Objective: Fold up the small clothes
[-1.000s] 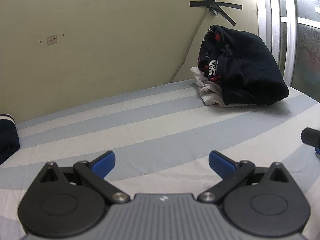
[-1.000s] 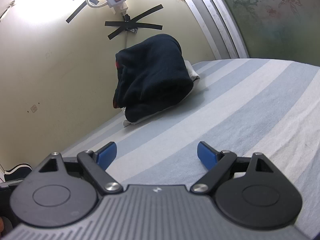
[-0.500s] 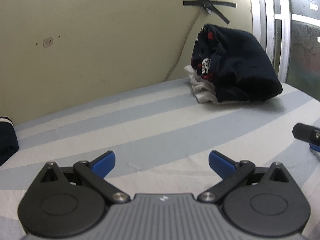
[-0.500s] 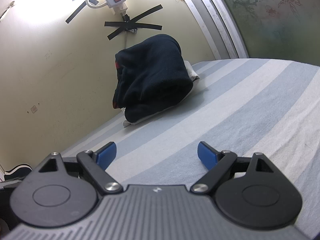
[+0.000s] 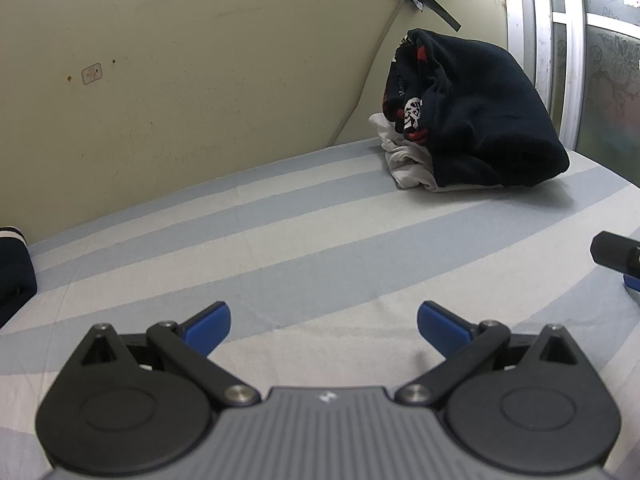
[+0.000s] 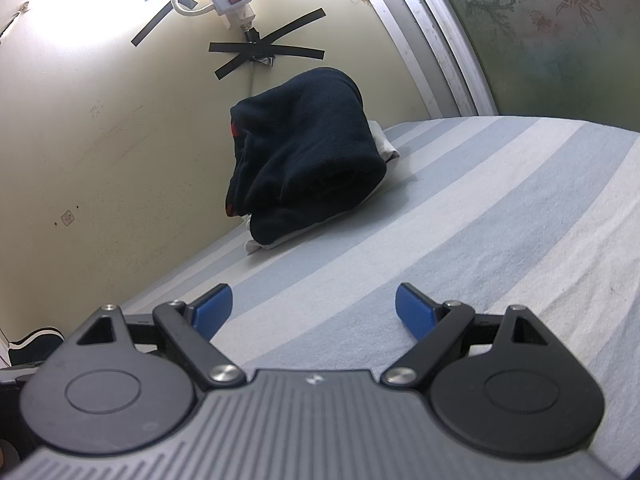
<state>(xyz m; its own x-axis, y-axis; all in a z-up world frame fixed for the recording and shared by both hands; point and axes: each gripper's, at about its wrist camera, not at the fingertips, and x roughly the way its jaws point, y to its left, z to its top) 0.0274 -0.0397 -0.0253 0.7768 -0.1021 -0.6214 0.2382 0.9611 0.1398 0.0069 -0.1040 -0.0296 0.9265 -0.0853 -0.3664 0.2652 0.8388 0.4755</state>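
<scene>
Hovering above the striped sheet (image 5: 320, 240), the left gripper (image 5: 324, 320) and right gripper (image 6: 314, 306) both have jaws spread, holding nothing; the dark clothes pile (image 5: 480, 120) sits atop white garments (image 5: 404, 164) at the bed's far edge against the wall (image 5: 180, 60); another dark garment (image 5: 14, 272) lies at the left edge.

The left gripper (image 5: 324, 326) hovers low over the striped bed sheet (image 5: 320, 240), its blue-tipped jaws spread wide with nothing between them. At two o'clock a dark navy garment (image 5: 480, 128) lies heaped on white cloth (image 5: 404, 160) against the wall. Another dark garment (image 5: 14, 268) sits at nine o'clock.
</scene>
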